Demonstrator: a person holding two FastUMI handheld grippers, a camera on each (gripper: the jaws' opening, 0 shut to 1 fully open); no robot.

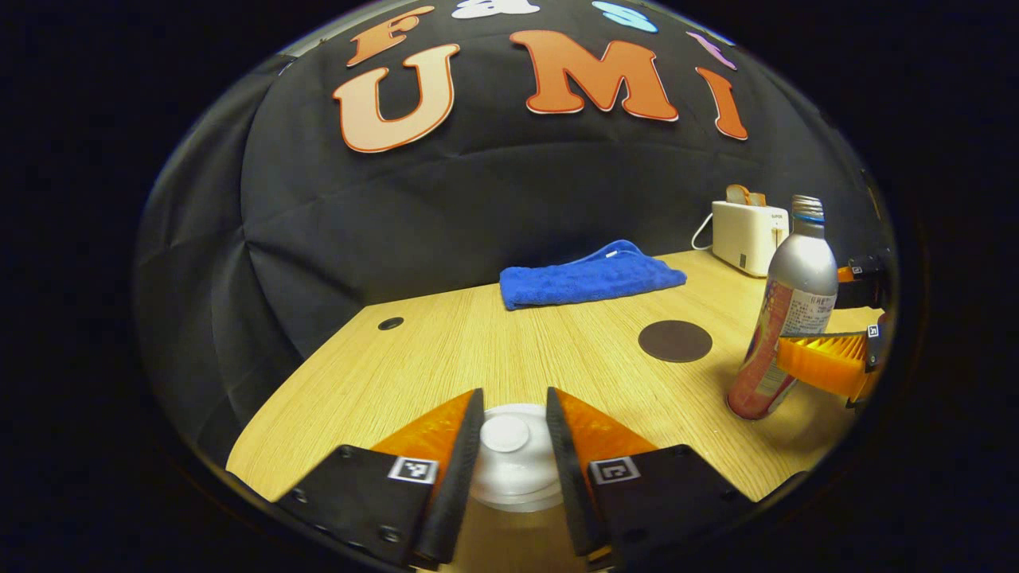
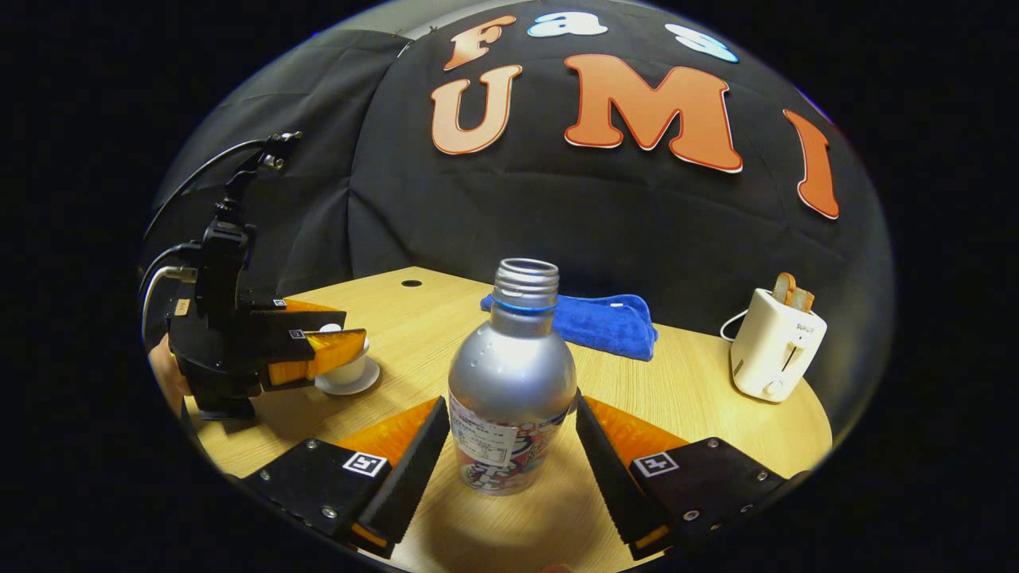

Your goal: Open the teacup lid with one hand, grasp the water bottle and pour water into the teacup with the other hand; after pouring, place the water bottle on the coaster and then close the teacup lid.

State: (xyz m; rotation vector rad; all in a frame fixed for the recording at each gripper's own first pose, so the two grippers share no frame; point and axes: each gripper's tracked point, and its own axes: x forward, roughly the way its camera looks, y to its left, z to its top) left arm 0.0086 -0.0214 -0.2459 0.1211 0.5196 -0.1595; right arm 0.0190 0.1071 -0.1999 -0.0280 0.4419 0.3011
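Left gripper (image 1: 513, 430) straddles the round white teacup lid (image 1: 509, 446): one finger on each side, close to the rim, knob centred in the gap. Contact isn't resolvable, so I can't tell whether it's clamped or just bracketing. Lid looks seated on the cup, so step one reads as not done; the placement makes sense as a pre-grasp for lifting the lid straight up.

Right gripper (image 2: 505, 442) is spread wide around the silver metal water bottle with printed label (image 2: 511, 382), with gaps on both sides, so no grip. Bottle stands upright on the light wooden table (image 2: 685, 382), cap off, threaded neck bare, dead centre between the fingers. Fingers sit at label height, low on the body, which I'd judge gives a stable hold for tipping.

View differences:
- Left gripper view: dark round coaster (image 1: 675, 341) ahead and to the right of the fingers, just beside the bottle, plus the lid top up close.
- Right gripper view: left gripper from the side, ahead-left, a hand behind it, fingers around the white teacup on its saucer (image 2: 348, 372).
- Both: folded blue towel (image 2: 597, 322) and white toaster (image 2: 776, 344) farther ahead, not task items.
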